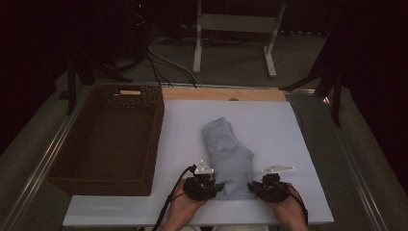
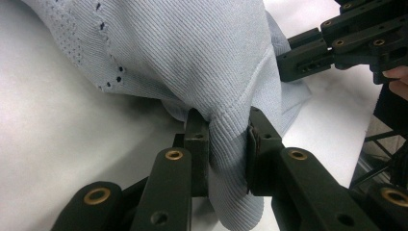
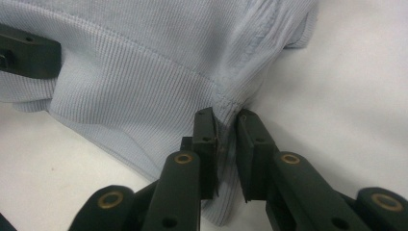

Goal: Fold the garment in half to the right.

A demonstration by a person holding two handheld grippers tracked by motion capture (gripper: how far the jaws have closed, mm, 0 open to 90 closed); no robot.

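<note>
Pale-blue ribbed garment [image 1: 227, 156] is laid bunched mid-worktop [image 1: 269, 125], near hem gripped at both corners: left tongs [image 2: 228, 139] and right tongs [image 3: 226, 127] are clamped on fabric, likely for lifting or spreading. Wicker basket [image 1: 108, 139] is set beside it at left.
</note>
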